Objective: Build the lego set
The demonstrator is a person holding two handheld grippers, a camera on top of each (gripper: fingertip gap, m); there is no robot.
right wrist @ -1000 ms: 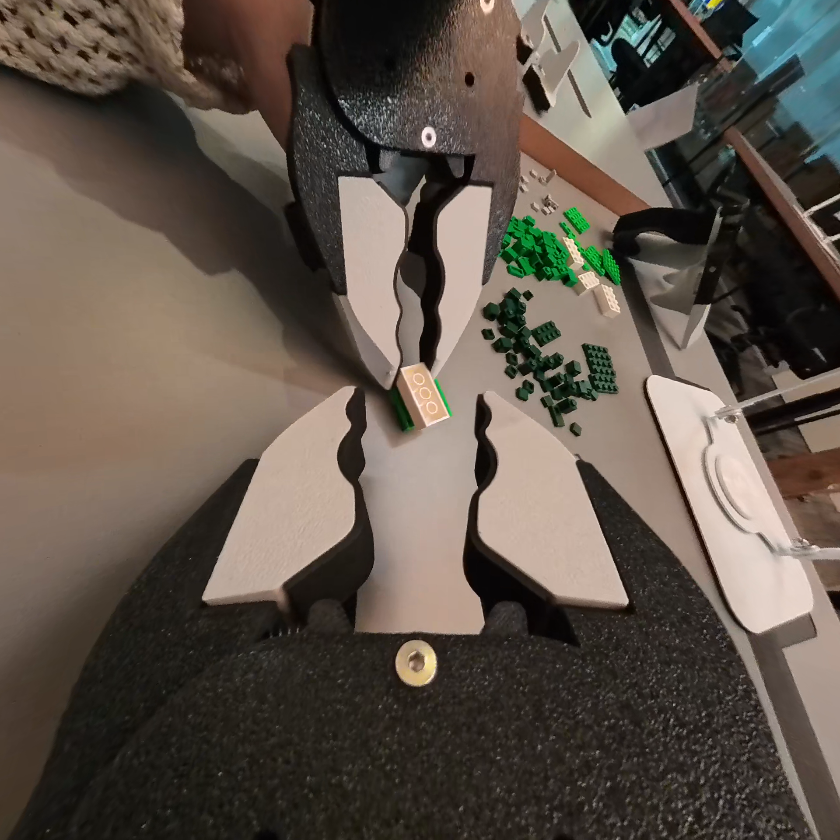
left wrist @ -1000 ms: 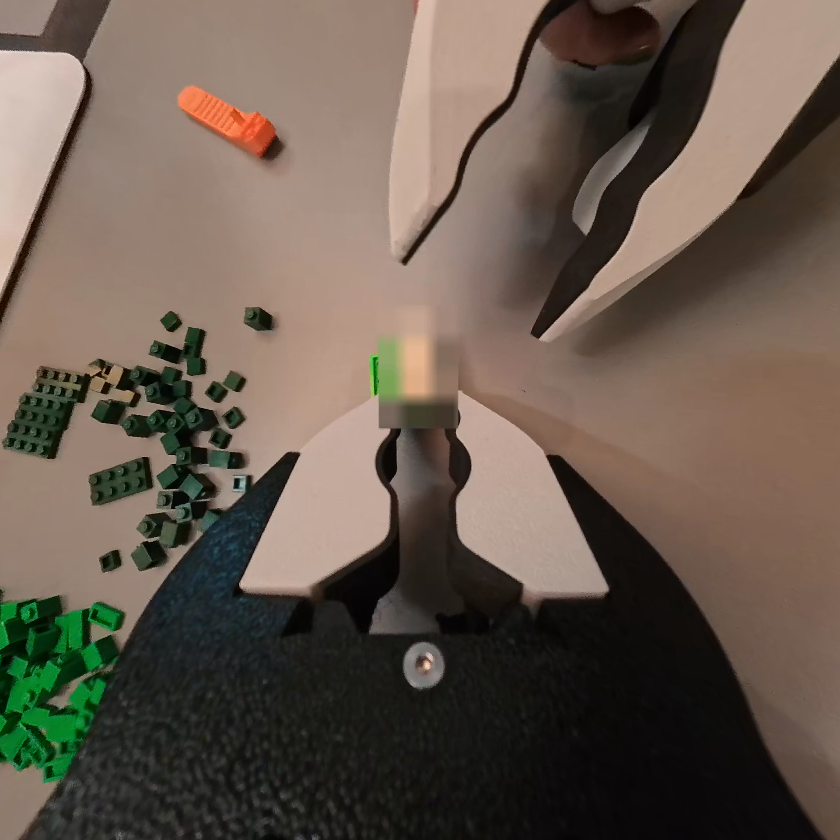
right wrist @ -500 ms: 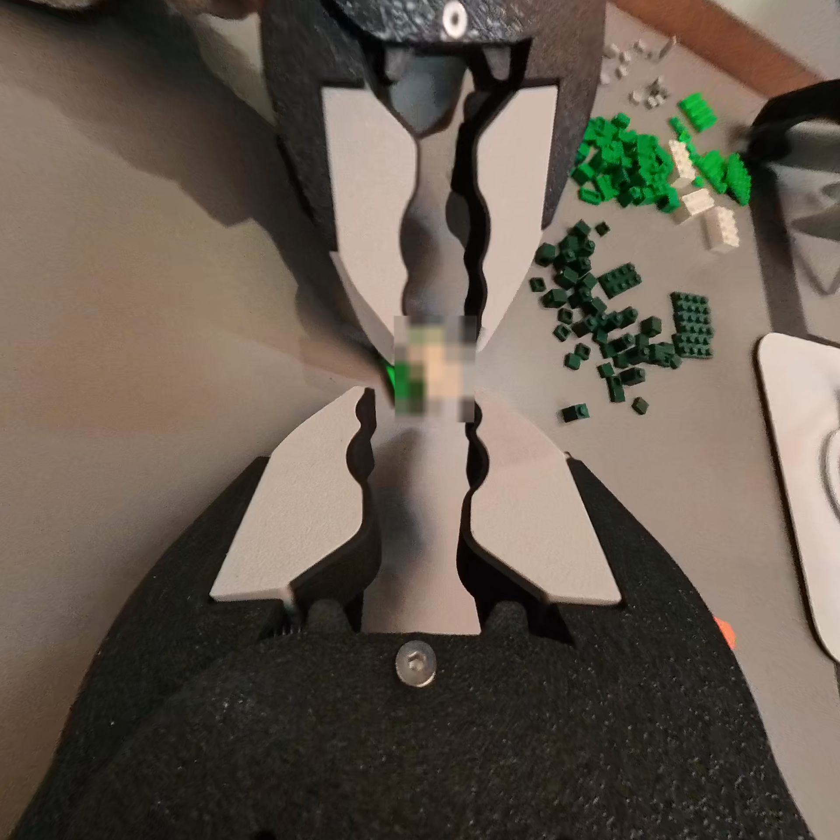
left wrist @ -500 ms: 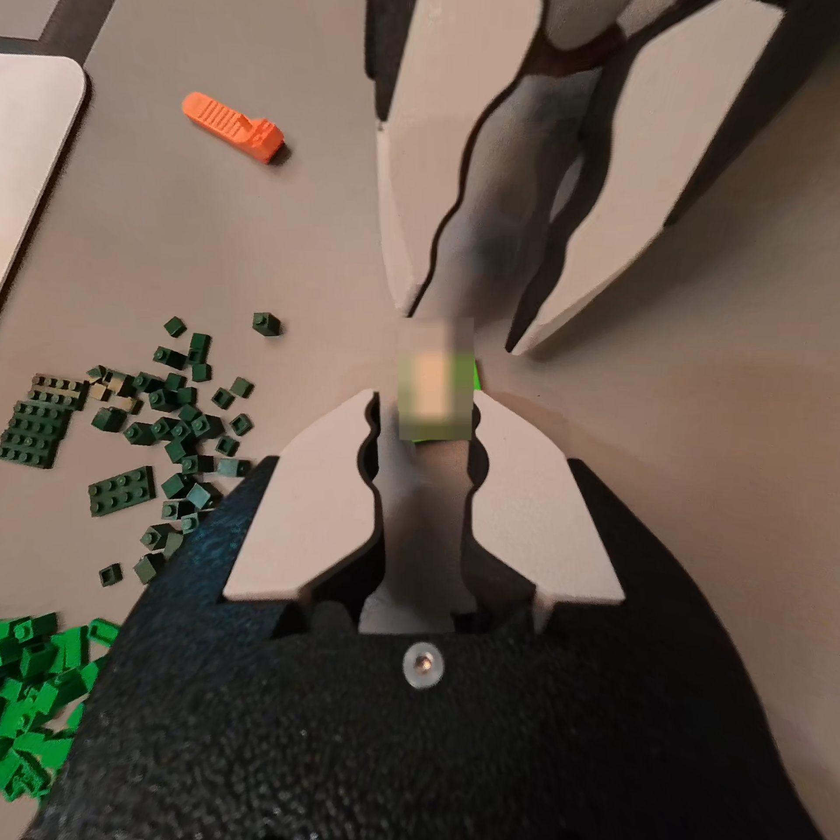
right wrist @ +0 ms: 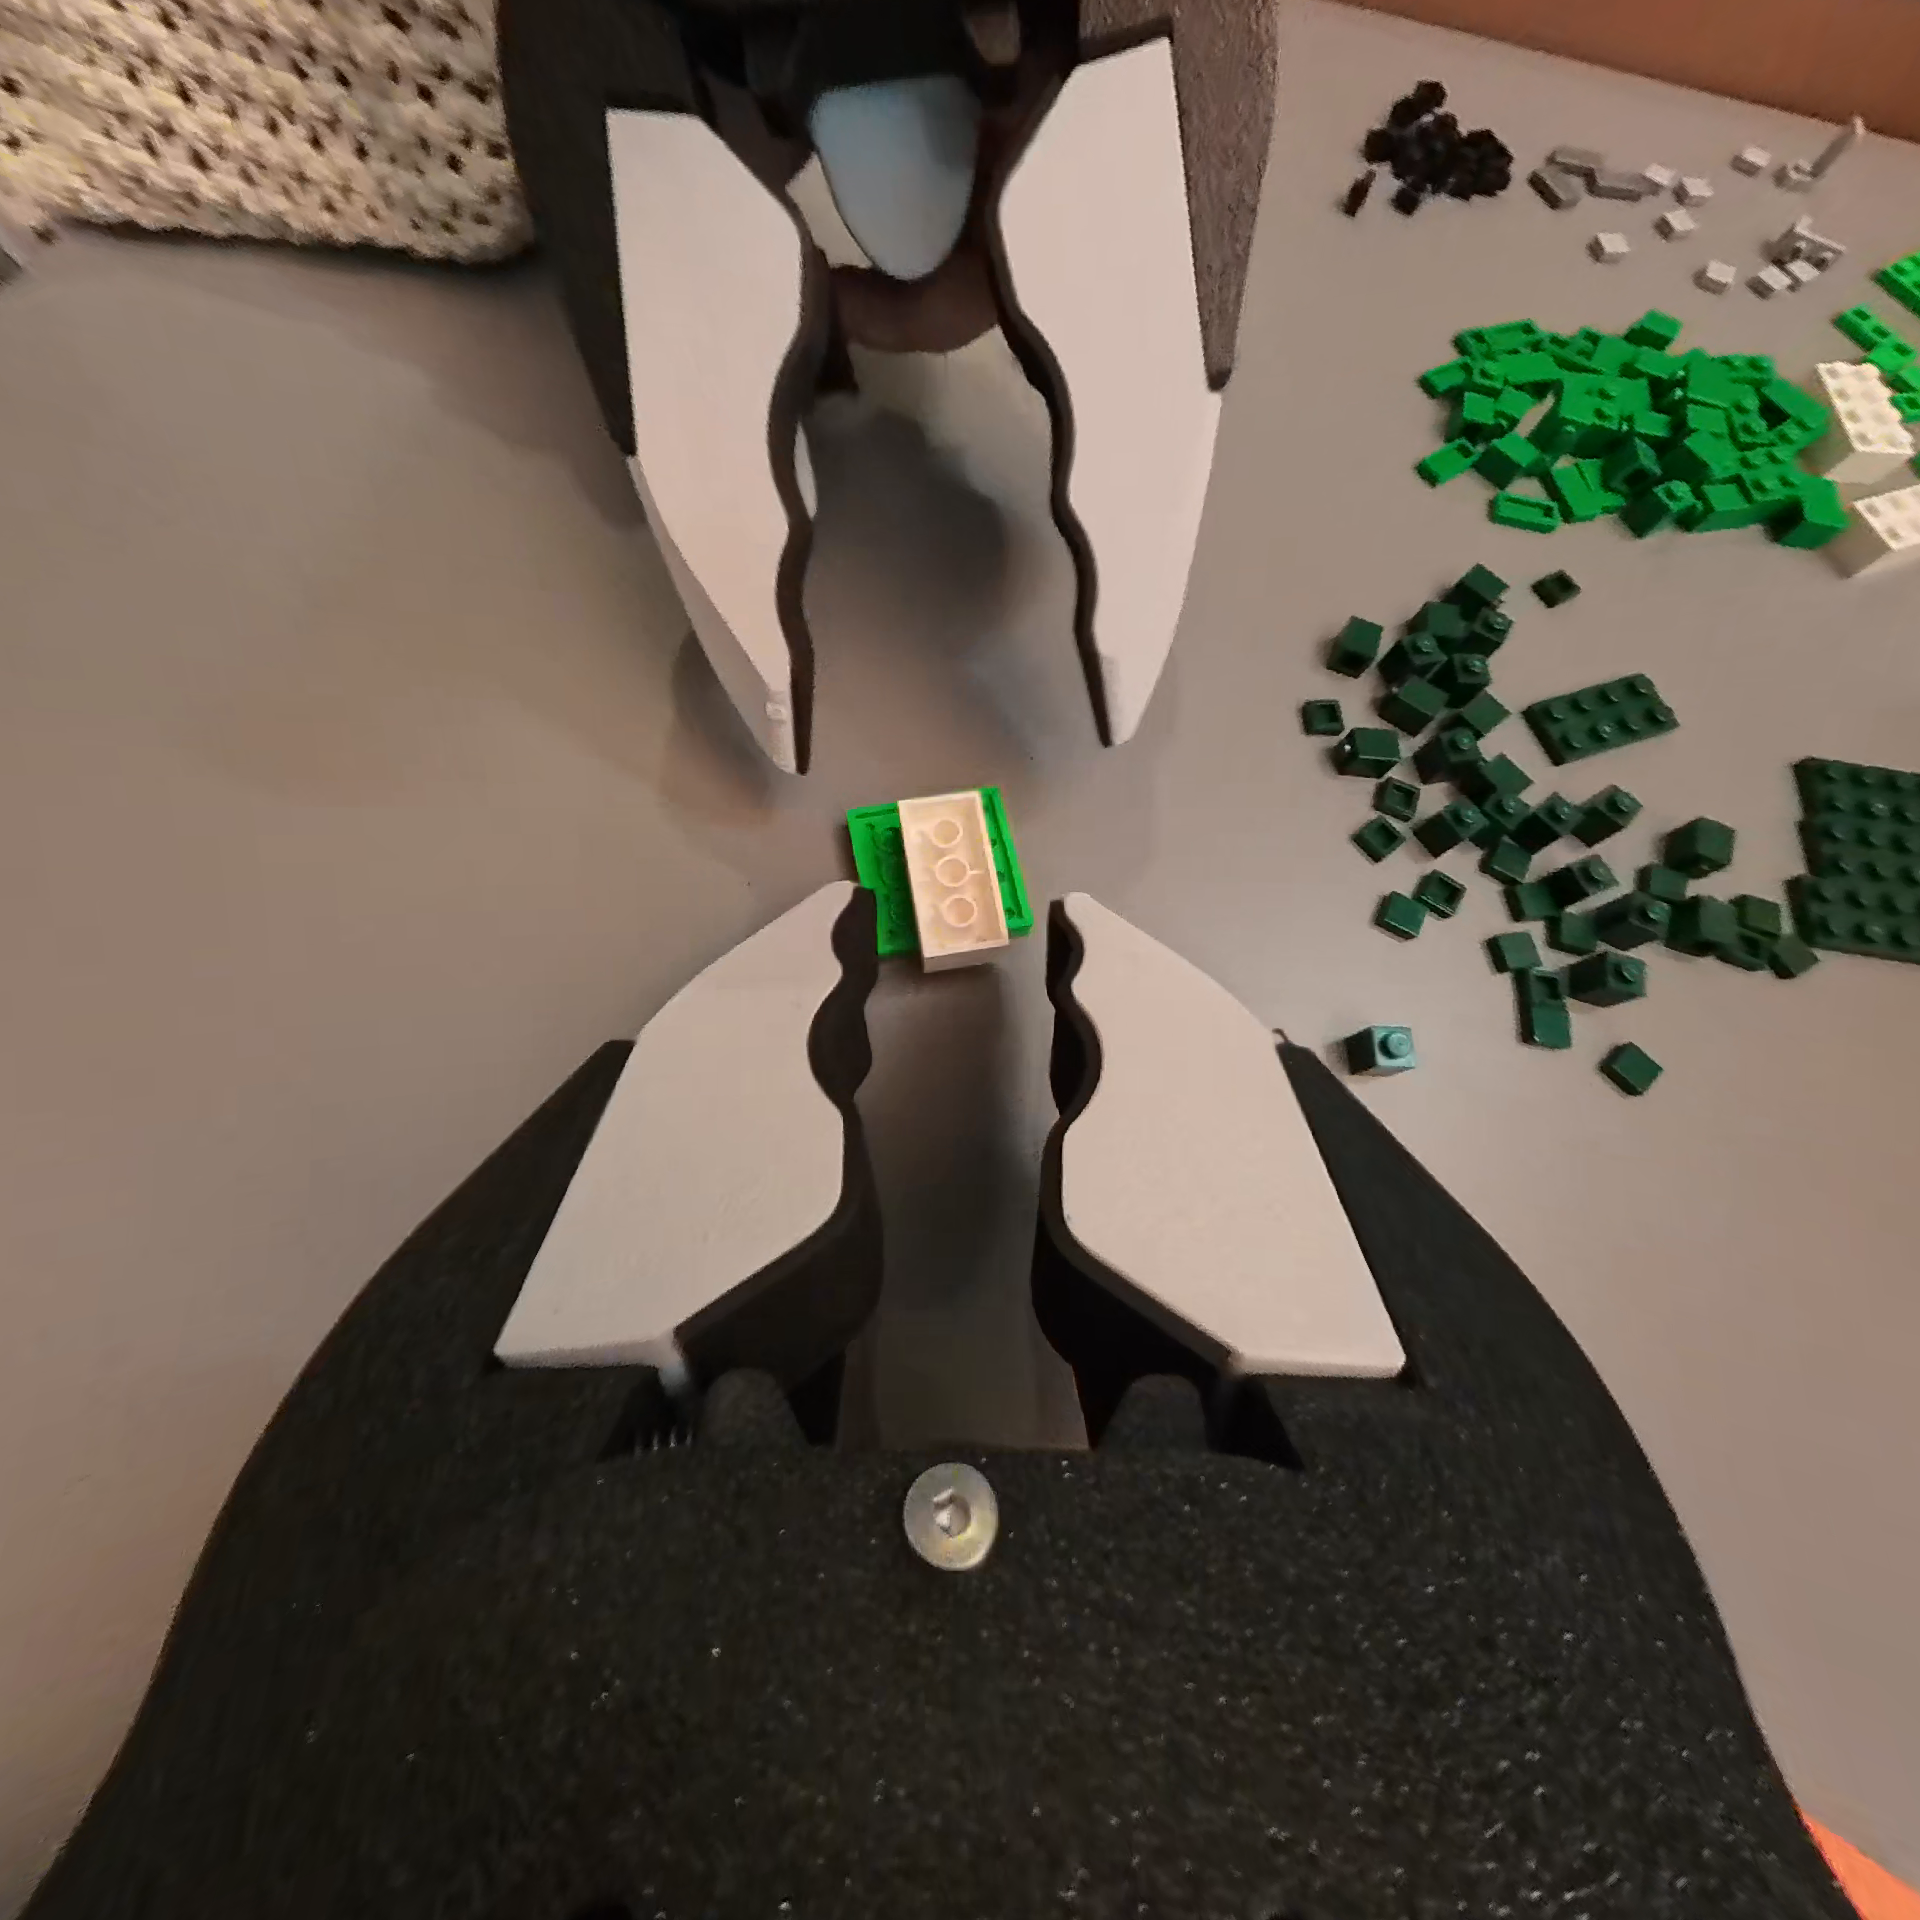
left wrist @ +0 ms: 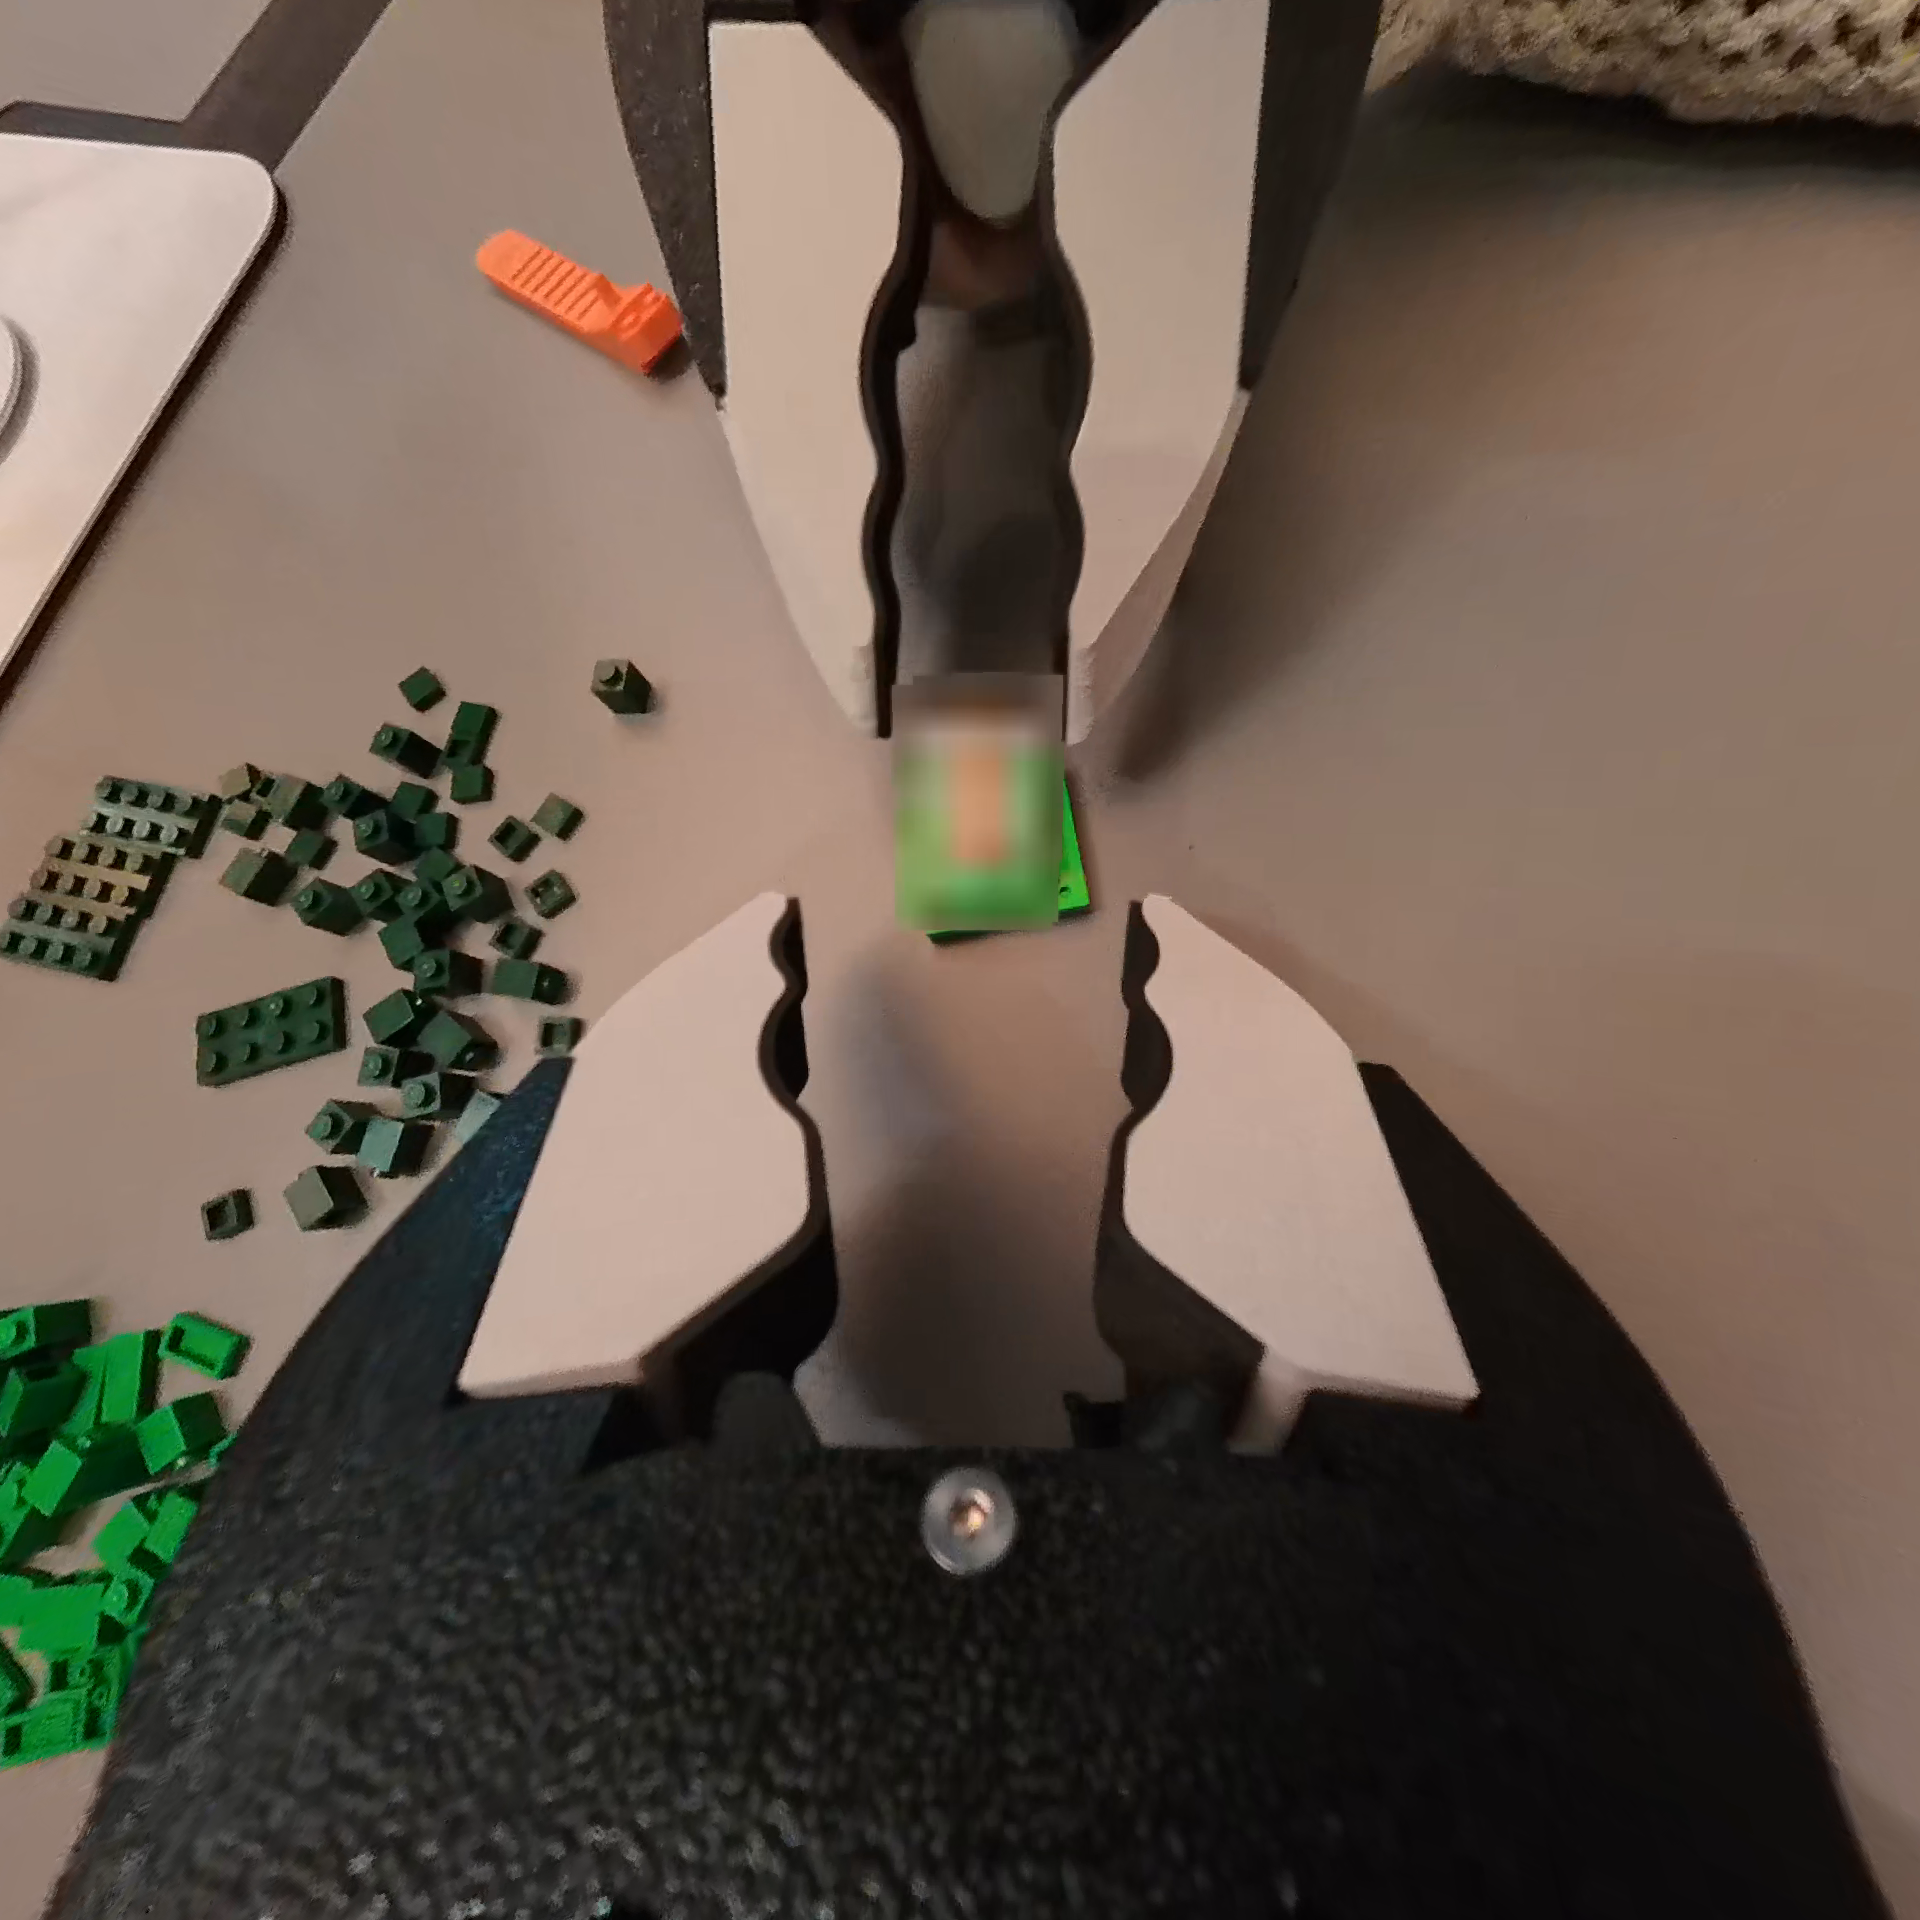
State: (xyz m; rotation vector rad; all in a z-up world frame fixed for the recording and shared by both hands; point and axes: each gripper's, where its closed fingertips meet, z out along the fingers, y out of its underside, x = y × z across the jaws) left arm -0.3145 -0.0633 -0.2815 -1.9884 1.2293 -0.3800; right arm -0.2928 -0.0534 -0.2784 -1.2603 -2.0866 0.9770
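Note:
A small build, a bright green plate with a white brick on it, lies on the grey table with the brick's hollow underside up. In the left wrist view the build is mostly hidden by a blurred patch. My right gripper is narrowly open. Its fingertips closely flank the build's near end, the left one at the plate's edge, a thin gap on the right. It also shows in the left wrist view. My left gripper is wide open and empty at the opposite end.
Loose dark green bricks and dark green plates lie to one side, with a bright green pile, white bricks, and grey and black bits beyond. An orange brick separator, a white board and a knitted sleeve are nearby.
My left gripper was shut on the build, then opened wide and let it go. My right gripper came in head-on and its jaws narrowed around the build's other end.

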